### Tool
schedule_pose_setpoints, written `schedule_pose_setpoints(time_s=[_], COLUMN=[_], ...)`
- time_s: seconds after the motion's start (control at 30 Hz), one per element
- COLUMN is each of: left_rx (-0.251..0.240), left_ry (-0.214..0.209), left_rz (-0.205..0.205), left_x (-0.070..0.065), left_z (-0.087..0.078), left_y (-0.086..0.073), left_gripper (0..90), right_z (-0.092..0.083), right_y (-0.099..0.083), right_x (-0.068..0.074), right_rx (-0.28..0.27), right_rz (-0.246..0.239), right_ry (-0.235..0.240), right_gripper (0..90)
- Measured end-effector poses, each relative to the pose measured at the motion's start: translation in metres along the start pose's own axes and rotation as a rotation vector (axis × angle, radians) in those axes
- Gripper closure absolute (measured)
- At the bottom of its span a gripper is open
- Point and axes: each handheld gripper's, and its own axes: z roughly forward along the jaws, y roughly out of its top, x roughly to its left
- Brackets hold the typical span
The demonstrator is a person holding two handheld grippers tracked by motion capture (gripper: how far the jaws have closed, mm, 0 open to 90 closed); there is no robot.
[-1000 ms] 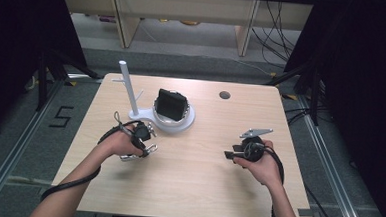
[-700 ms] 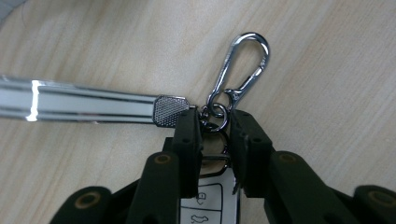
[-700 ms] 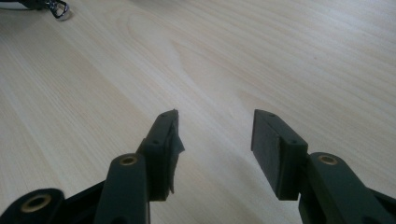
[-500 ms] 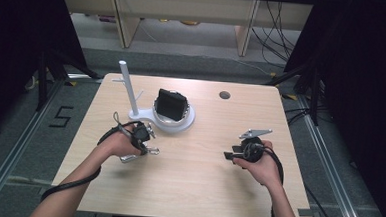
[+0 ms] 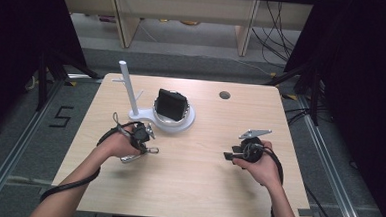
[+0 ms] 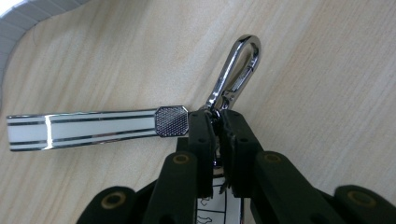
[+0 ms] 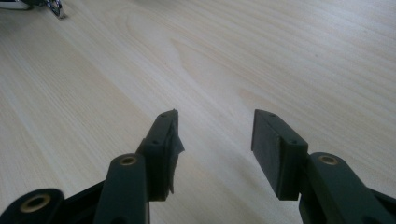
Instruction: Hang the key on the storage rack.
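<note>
A keychain lies on the wooden table: a white strap with chrome stripes joined to a chrome snap hook. My left gripper has just been closing, and its jaws now pinch the small link between strap and hook. In the high view, the left gripper points down at the keychain on the table's left half. My right gripper stands open over bare wood with nothing between its jaws. It is on the table's right half, pointing left.
Behind the left hand stands a white stand with an upright post and a round dish base carrying a black boxy object. A round cable hole sits near the far edge. Shelving and cables lie beyond the table.
The left gripper's jaws have closed onto the keychain's link. Neither hand has shifted, and the right gripper is as before.
</note>
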Motion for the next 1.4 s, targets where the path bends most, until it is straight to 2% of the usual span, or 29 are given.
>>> schedule_pose_setpoints(time_s=[0.1,0.13,0.2,0.23,0.33,0.43,0.7,0.73,0.77,0.8,0.83,0.87,0.93,0.97,1.0,1.03,1.17,1.2,1.27,1.33,1.4], left_rx=[-0.008,-0.008,-0.002,-0.002,-0.052,-0.065,-0.152,-0.157,-0.177,-0.177,-0.208,-0.220,-0.217,-0.221,-0.243,-0.249,-0.271,-0.289,-0.290,-0.307,-0.345], left_ry=[0.001,0.001,0.016,0.016,0.037,0.043,0.055,0.061,0.069,0.069,0.070,0.072,0.069,0.072,0.081,0.091,0.096,0.104,0.108,0.116,0.136], left_rz=[0.010,0.010,0.043,0.043,0.041,0.050,-0.001,-0.003,-0.009,-0.009,-0.038,-0.044,-0.050,-0.048,-0.051,-0.054,-0.069,-0.074,-0.087,-0.085,-0.109], left_x=[0.000,0.000,-0.001,-0.001,-0.006,-0.006,-0.009,-0.009,-0.008,-0.008,-0.009,-0.009,-0.010,-0.010,-0.010,-0.011,-0.011,-0.012,-0.012,-0.012,-0.012], left_z=[0.000,0.000,-0.001,-0.001,0.000,-0.001,-0.002,-0.004,-0.006,-0.006,-0.007,-0.008,-0.009,-0.010,-0.009,-0.010,-0.014,-0.016,-0.018,-0.021,-0.025], left_y=[-0.001,-0.001,-0.002,-0.002,-0.006,-0.009,-0.022,-0.023,-0.026,-0.026,-0.029,-0.030,-0.031,-0.033,-0.034,-0.035,-0.037,-0.037,-0.038,-0.038,-0.039], left_gripper=[82.3,82.3,82.4,82.4,82.6,82.7,82.8,82.8,82.8,82.9,82.9,82.9,82.9,82.9,82.9,82.9,82.9,82.9,82.9,83.0,83.0], right_z=[0.001,0.001,0.001,0.001,0.001,-0.001,0.000,0.001,0.001,0.001,0.000,0.001,0.002,0.001,0.002,0.001,0.002,0.002,0.002,0.001,0.002], right_y=[0.000,0.000,0.000,0.000,-0.001,0.000,0.000,0.000,0.000,0.000,0.000,0.000,0.000,0.000,-0.001,0.000,0.000,0.000,0.000,0.000,0.000], right_x=[0.001,0.000,0.001,0.001,0.001,0.001,0.001,-0.001,-0.001,-0.001,0.000,-0.001,0.000,0.001,0.001,0.000,0.000,0.000,0.000,0.000,0.001], right_rx=[-0.009,-0.006,-0.013,-0.013,-0.009,0.005,0.002,-0.006,-0.003,-0.003,-0.004,-0.004,-0.018,-0.007,-0.009,-0.003,-0.010,-0.012,-0.011,-0.004,0.000], right_rz=[0.016,0.002,0.013,0.013,0.018,0.017,0.024,-0.012,0.004,0.004,0.004,0.003,0.008,0.023,0.021,0.006,0.004,0.002,0.003,0.002,0.006], right_ry=[0.003,-0.001,0.001,0.001,0.002,0.002,0.004,0.001,0.008,0.008,-0.003,0.007,0.006,-0.003,-0.004,-0.006,-0.006,-0.007,-0.006,-0.005,-0.005], right_gripper=[52.3,52.2,52.1,52.1,51.8,51.7,51.2,51.1,51.1,51.1,51.0,51.0,50.9,50.8,50.8,50.8,50.7,50.7,50.7,50.7,50.7])
